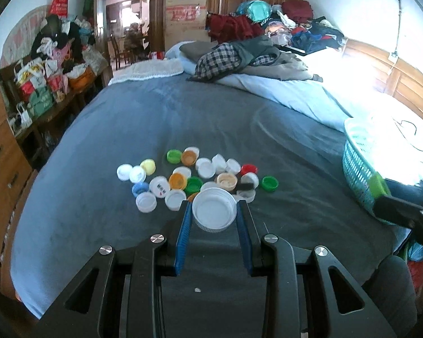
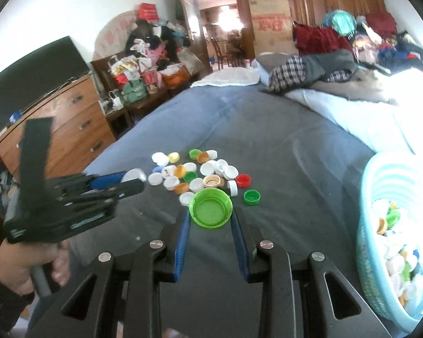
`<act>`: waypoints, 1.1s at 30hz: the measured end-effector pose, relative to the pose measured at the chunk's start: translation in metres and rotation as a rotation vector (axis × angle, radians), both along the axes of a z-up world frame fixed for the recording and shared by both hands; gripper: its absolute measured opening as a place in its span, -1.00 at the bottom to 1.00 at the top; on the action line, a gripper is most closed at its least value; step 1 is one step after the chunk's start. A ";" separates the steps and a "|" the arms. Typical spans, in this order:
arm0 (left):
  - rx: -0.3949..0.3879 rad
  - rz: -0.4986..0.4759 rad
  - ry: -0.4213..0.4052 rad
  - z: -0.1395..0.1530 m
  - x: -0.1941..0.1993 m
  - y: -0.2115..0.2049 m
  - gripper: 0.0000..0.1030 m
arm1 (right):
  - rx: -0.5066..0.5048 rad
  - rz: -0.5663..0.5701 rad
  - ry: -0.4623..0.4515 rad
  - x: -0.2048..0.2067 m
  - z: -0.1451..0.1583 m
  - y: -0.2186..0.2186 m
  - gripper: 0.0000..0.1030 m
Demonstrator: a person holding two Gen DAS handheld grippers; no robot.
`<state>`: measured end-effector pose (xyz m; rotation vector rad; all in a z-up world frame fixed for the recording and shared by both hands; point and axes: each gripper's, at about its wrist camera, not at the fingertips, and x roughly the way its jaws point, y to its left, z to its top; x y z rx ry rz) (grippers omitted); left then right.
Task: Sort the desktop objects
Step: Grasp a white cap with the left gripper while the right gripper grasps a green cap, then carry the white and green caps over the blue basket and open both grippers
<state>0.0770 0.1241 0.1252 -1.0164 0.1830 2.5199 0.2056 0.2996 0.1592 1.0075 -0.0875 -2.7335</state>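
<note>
Left tongs [image 1: 214, 211] clamp a white cap [image 1: 214, 209]; right tongs [image 2: 210, 211] clamp a green cap [image 2: 210, 208], both above the bed [image 1: 127, 112]. Carry level to the basket [image 2: 380, 239] at the bed's right edge; release inside the rim.

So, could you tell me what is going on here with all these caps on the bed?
A person is sorting plastic bottle caps with a handheld gripper in each hand. The left gripper is shut on a white plastic cap, and the right gripper is shut on a green plastic cap. A pile of mixed coloured caps lies on the grey-blue bedspread. To the right stands a turquoise plastic basket that already holds many caps.
</note>
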 end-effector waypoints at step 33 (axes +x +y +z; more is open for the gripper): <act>-0.005 -0.099 0.030 0.033 0.012 0.076 -0.48 | 0.041 -0.132 0.085 0.035 0.033 0.072 -0.38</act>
